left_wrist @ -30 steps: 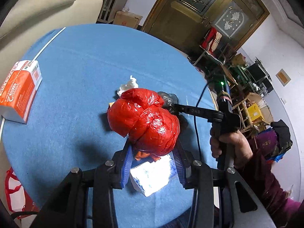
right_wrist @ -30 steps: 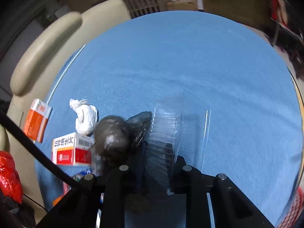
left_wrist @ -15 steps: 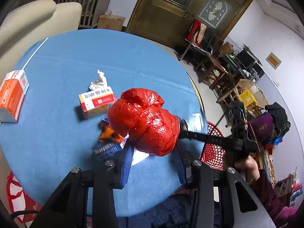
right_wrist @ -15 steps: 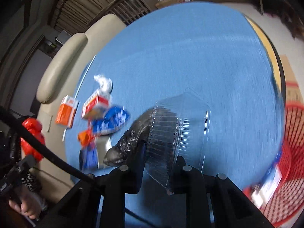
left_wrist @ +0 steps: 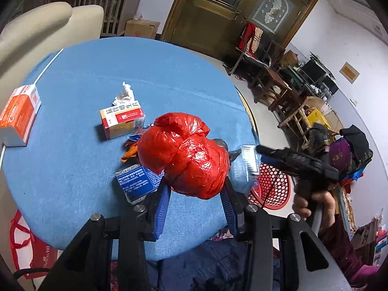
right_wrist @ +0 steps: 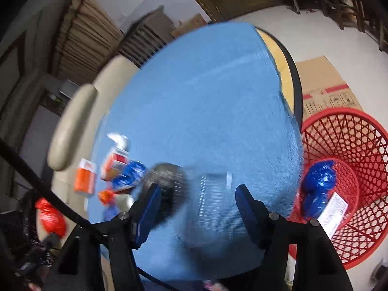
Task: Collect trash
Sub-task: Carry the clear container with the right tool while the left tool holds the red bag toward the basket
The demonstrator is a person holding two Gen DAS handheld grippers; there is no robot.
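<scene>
A round table covered in blue cloth (left_wrist: 80,169) carries an orange-white carton (left_wrist: 18,116), a red-yellow box (left_wrist: 122,118), crumpled white tissue (left_wrist: 124,95) and a blue packet (left_wrist: 137,181).

1. Left gripper (left_wrist: 195,195) points steeply down over the table (left_wrist: 72,169), its jaws clamped on a red bag (left_wrist: 184,160).
2. Right gripper (right_wrist: 196,206), at the table's edge, jaws opening; hand (left_wrist: 312,201) grips its handle.

Both wrist views looked steeply down, close over the blue table (left_wrist: 72,169), sharing the red basket (right_wrist: 351,145).
</scene>
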